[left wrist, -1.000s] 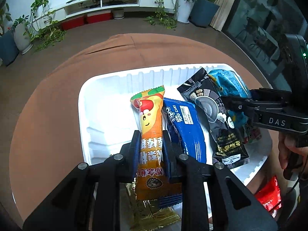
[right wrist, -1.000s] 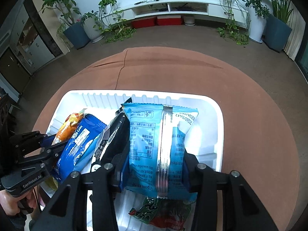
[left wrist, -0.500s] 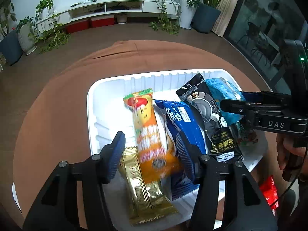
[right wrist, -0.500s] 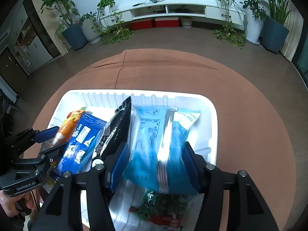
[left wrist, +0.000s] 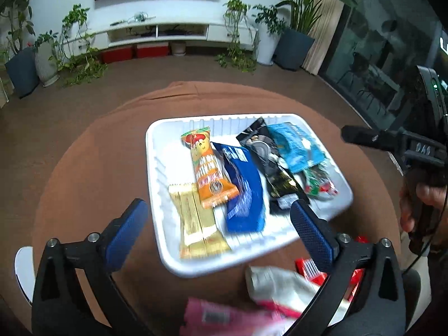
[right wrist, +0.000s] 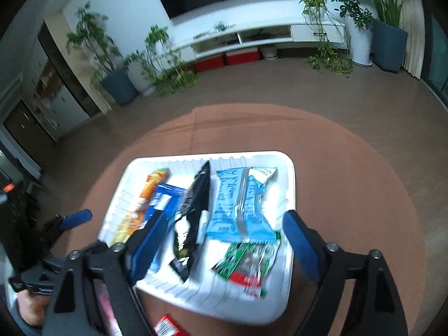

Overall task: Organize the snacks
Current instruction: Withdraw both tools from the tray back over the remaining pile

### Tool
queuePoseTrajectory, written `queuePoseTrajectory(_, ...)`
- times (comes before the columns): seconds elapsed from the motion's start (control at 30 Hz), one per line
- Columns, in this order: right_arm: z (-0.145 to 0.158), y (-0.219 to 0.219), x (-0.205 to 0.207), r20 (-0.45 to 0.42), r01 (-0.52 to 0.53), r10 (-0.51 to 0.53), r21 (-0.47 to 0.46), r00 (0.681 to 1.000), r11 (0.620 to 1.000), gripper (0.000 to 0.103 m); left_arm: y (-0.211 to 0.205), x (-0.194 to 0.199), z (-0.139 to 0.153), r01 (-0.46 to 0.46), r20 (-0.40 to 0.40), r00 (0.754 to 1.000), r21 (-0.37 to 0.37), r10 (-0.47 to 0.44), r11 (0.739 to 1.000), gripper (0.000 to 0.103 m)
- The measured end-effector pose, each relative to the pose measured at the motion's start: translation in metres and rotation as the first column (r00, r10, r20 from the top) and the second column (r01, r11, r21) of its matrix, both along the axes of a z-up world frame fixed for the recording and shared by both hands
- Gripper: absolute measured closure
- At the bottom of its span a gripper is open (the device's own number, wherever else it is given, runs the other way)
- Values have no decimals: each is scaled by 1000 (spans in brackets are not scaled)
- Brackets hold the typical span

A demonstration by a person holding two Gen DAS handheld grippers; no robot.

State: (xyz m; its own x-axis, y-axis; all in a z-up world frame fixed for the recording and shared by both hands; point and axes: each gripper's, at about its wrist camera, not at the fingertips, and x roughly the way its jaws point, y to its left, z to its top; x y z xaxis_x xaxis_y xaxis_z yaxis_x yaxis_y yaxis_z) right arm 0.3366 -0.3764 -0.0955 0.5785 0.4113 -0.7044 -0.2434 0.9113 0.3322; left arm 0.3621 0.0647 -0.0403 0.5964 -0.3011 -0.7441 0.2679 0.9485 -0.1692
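Observation:
A white tray (left wrist: 156, 168) on the brown round table holds several snack packs side by side: a gold bar (left wrist: 196, 224), an orange pack (left wrist: 207, 168), a dark blue pack (left wrist: 243, 190), a black pack (left wrist: 271, 165), a light blue pack (right wrist: 238, 204) and a green-red pack (right wrist: 246, 263). My left gripper (left wrist: 217, 208) hovers over the tray's near edge. Its jaws are opening wide and the pads touch nothing. My right gripper (right wrist: 226, 218) hangs above the tray's right half. Its jaws are also opening, clear of the light blue pack below.
Loose packs lie on the brown cloth (left wrist: 98, 168) in front of the tray: a white-pink one (left wrist: 280, 282), a pink one (left wrist: 224, 316) and a red one (left wrist: 310, 266). A hand (left wrist: 420, 196) holds the right gripper's handle. A white object (left wrist: 22, 268) sits at the table's left edge.
The left gripper let go of the orange pack and the right let go of the light blue pack. Both packs now lie in the tray. Both grippers pulled back and up, jaws spreading.

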Motion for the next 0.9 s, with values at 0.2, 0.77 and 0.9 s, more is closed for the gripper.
queuePoseTrajectory(0.2,10,-35,-62,37,29,-34,148,999,989,5,4,-76,13,-3,55,998,-30,4,1000,0)
queuePoseTrajectory(0.77,-55,-51,-211,-40,24,-18,169,999,985,3,-8,-227,-43,0,-79,997,-149,-11,989,0)
queuePoseTrajectory(0.9,-62,-44,-224,-32,28,-24,129,999,991,3,-9,-234,-39,-2,-77,997,-147,-9,989,0)
